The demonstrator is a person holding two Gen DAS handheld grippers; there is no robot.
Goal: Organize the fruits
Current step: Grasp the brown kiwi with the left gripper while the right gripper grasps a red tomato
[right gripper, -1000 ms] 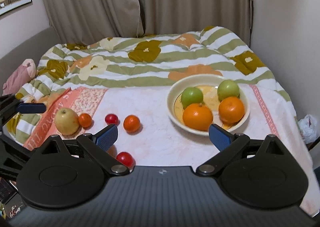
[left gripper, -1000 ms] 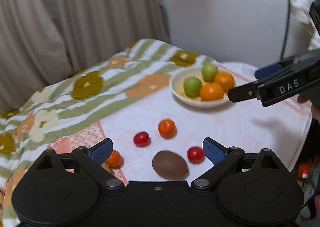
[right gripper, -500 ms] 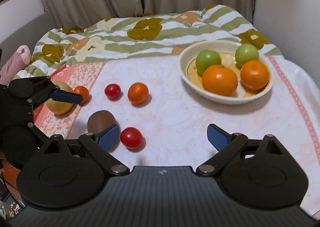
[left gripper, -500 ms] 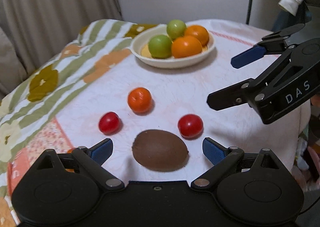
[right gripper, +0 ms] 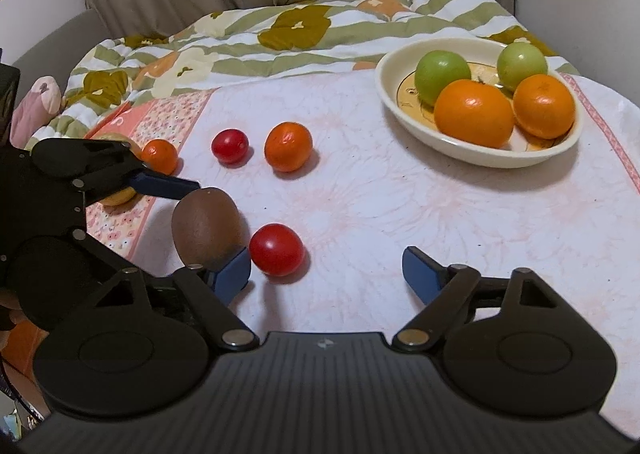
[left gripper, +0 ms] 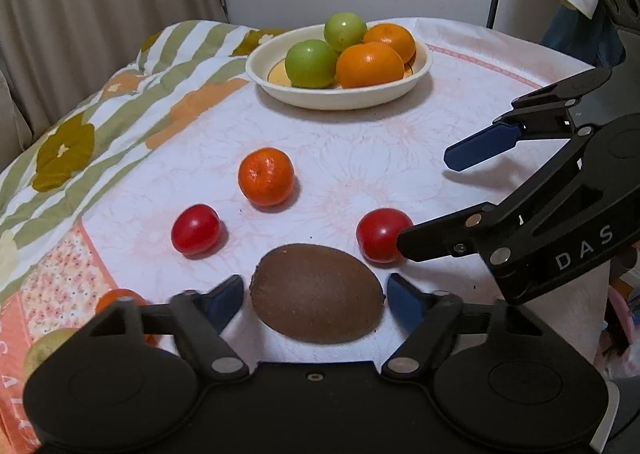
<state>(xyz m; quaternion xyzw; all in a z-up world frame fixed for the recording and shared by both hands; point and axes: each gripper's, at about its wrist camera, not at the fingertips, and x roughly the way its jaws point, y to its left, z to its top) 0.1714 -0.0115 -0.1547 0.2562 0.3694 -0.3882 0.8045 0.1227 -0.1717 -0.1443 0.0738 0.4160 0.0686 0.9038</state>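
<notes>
1. Pale floral cloth (left gripper: 360, 158) covers the table.
2. Nearest, the left gripper (left gripper: 316, 294) straddles a kiwi (left gripper: 318, 298) – jaws spread, not yet pinching.
3. Beside it, the right gripper (right gripper: 326, 268) stands released by a tomato (right gripper: 276, 249).
4. Farthest – a bowl (left gripper: 340, 96) of fruit.

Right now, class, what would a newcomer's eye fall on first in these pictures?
The cream bowl at the far side, holding two oranges and two green fruits. Nearer, the brown kiwi lies between the open left gripper fingers, with a red tomato just beyond.
</notes>
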